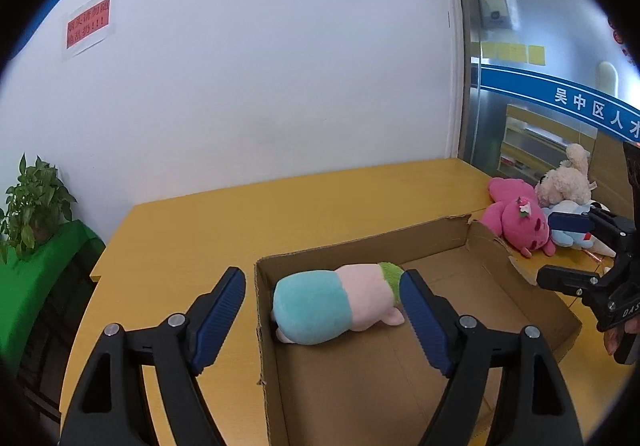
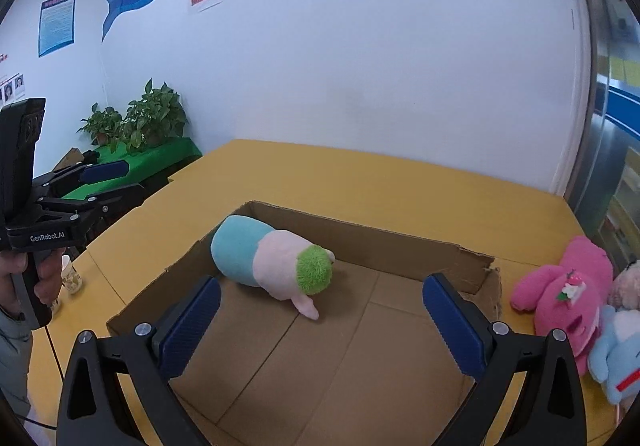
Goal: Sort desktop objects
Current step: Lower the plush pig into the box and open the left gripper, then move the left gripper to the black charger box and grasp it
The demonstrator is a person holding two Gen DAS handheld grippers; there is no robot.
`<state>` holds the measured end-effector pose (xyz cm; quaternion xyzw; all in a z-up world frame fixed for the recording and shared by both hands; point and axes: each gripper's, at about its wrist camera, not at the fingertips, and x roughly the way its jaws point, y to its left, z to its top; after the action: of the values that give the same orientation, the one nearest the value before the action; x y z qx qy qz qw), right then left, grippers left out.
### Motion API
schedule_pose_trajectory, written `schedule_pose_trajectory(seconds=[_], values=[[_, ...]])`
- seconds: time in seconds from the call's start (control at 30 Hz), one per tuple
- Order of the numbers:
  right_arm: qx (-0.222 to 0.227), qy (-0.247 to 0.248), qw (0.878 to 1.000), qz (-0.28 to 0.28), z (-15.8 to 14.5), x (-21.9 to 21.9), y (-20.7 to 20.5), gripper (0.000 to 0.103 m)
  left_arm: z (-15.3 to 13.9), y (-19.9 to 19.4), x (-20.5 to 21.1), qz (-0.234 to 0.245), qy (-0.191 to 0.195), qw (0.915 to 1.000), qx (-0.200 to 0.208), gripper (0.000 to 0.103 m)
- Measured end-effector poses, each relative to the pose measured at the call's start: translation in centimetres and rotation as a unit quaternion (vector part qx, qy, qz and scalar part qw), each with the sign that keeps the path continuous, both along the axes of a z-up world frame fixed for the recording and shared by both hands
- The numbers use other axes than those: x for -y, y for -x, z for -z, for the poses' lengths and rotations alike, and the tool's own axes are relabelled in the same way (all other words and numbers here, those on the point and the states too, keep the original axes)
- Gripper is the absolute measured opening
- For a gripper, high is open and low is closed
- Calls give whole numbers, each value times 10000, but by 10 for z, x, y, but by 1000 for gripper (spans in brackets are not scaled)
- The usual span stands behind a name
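Both grippers hang released, nothing between their fingers. Ahead of the left gripper (image 1: 322, 316), between its fingertips and beyond them, the plush (image 1: 336, 302) lies on its side in the box (image 1: 440, 238) on the table (image 1: 200, 230). It lies ahead-left of the right gripper (image 2: 322, 320); the pink toy (image 2: 568, 294) sits outside its right finger.

"GenRobot.AI" stands on the left tongs (image 2: 105, 186); "吴中区人才" on a blue band (image 1: 560, 92).
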<state>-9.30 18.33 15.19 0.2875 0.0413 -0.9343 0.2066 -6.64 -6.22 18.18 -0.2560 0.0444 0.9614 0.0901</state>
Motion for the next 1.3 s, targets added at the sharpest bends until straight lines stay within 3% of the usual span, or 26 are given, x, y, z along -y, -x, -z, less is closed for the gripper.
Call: schedule_pose_trajectory(seconds=[0.23,0.43,0.53,0.67,0.9,1.1,1.23,1.3], values=[[252,-95,9996,-76,18,12,-50,103,13,-33,-10,1,-84,9996,279,80],[373,-334,9984,268,41,7,-87,103,29,-78,-18,-34,-132,9990,431,80],[326,-419,9979,361,50,0,-116,103,39,-101,-21,61,-341,9978,559,80],[385,-224,9990,-7,57,-19,-155,103,63,-126,-28,315,-584,9938,894,80],[999,-317,9932,-516,106,-40,-202,103,105,-140,-40,847,-1353,9739,1616,79],[1749,103,9823,-663,157,-32,-211,103,137,-137,-72,1118,-1401,9614,2086,79],[1686,178,9825,-777,164,-19,-214,102,156,-129,-86,1308,-1562,9493,2392,78],[1676,220,9818,-864,165,-13,-212,102,164,-127,-91,1398,-1703,9421,2528,71]])
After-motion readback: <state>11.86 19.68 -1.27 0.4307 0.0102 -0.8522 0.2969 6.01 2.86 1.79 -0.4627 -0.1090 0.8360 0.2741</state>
